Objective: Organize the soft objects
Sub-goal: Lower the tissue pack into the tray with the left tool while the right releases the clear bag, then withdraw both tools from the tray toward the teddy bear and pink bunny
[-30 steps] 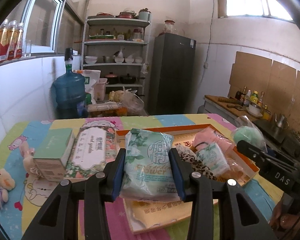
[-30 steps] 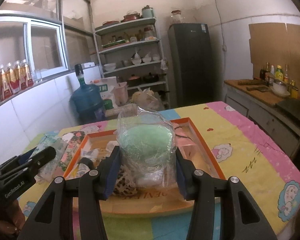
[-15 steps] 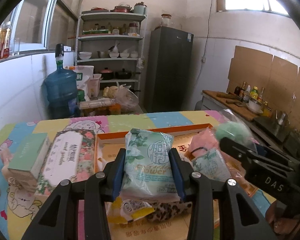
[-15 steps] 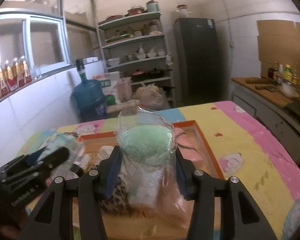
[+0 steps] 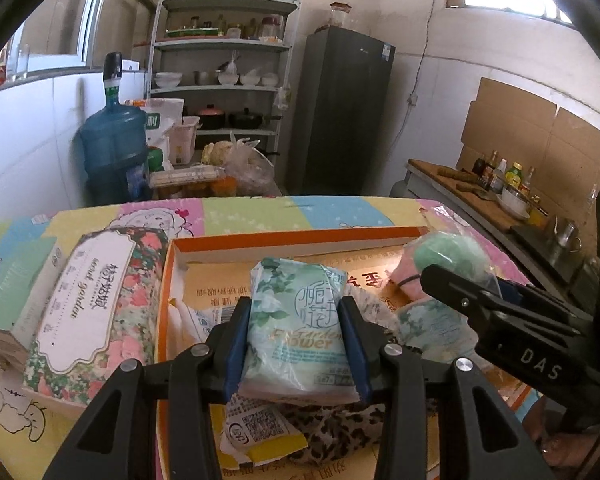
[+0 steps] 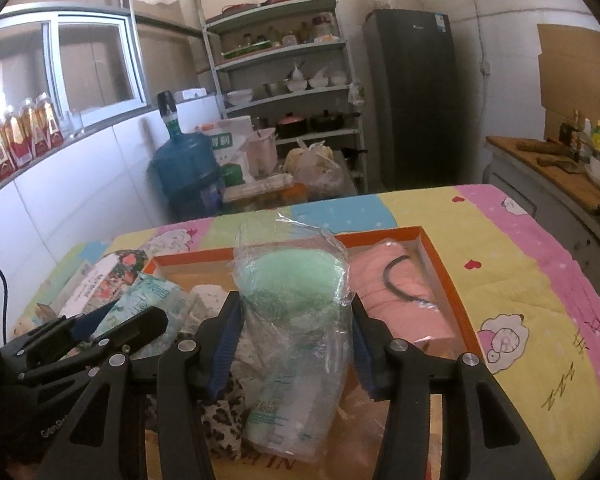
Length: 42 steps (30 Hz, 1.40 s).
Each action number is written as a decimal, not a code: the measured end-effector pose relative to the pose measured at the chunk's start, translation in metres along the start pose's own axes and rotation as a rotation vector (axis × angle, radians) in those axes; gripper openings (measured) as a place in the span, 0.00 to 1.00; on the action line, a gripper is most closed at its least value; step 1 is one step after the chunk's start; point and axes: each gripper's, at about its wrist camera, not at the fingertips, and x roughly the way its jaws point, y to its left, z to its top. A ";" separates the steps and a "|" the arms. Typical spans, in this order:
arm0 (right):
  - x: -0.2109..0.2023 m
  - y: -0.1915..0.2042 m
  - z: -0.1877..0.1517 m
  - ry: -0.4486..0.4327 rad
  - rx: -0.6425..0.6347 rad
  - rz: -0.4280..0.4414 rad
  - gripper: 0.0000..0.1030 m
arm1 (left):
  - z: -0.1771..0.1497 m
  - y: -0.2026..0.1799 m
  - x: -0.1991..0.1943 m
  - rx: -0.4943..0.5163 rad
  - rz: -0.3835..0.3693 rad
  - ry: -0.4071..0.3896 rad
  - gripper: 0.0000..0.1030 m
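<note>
Left gripper (image 5: 298,338): jaws about half open and clenched on a pale green tissue pack (image 5: 298,328), blue pads pressing both its sides; the pack stands upright between them, above the orange-rimmed box (image 5: 296,240). Right gripper (image 6: 296,350): jaws a little wider and opening at this moment; a clear bag holding a green sponge (image 6: 290,280) sits between them, its plastic bulging against the left pad, with a narrow gap visible on the right side near the tip. Both grippers tilt downward toward the box, side by side. The box lies on the bench (image 6: 520,280), which is covered with a pastel cartoon cloth. Left wrist view alone shows: a floral tissue box (image 5: 96,312) just left of the orange-rimmed box, touching its left wall; a pale green carton (image 5: 16,300) further left; a leopard-print cloth (image 5: 340,428) and small sachets (image 5: 256,428) on the box floor under the held pack; the right gripper body entering from the right with the sponge beyond it. Right wrist view alone shows: a pink folded item (image 6: 400,292) with a dark hair tie on it, lying against the box's right wall; the left gripper at lower left with its pack; bottles (image 6: 20,140) on the window ledge at far left.
</note>
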 end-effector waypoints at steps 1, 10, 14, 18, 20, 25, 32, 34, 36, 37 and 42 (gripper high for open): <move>0.002 0.000 0.000 0.007 0.002 0.001 0.52 | 0.000 0.001 0.002 -0.004 -0.002 0.006 0.43; 0.003 -0.001 -0.002 0.015 0.014 -0.001 0.57 | 0.001 0.004 0.005 -0.025 -0.023 0.033 0.56; -0.004 -0.002 -0.003 0.001 0.023 -0.011 0.61 | 0.001 0.002 -0.003 -0.023 -0.041 0.004 0.68; -0.015 -0.002 -0.003 -0.021 0.030 -0.015 0.62 | 0.002 0.000 -0.013 -0.016 -0.039 -0.026 0.74; -0.019 -0.001 -0.002 -0.028 0.029 -0.014 0.62 | 0.002 -0.001 -0.017 -0.016 -0.039 -0.034 0.75; -0.030 0.003 -0.002 -0.042 0.032 -0.017 0.62 | 0.001 -0.001 -0.029 -0.005 -0.030 -0.049 0.82; -0.046 0.011 -0.002 -0.063 0.035 -0.023 0.62 | 0.000 0.003 -0.048 -0.001 -0.022 -0.072 0.82; -0.052 0.014 -0.003 -0.075 0.032 -0.035 0.62 | 0.000 0.004 -0.054 0.005 -0.010 -0.078 0.82; -0.056 0.015 -0.003 -0.082 0.031 -0.040 0.62 | -0.001 0.004 -0.059 0.006 -0.002 -0.083 0.82; -0.059 0.017 -0.003 -0.087 0.031 -0.043 0.62 | -0.001 0.005 -0.062 0.007 0.003 -0.085 0.82; -0.071 0.025 -0.006 -0.099 0.023 -0.049 0.62 | -0.003 0.009 -0.077 0.008 0.027 -0.104 0.82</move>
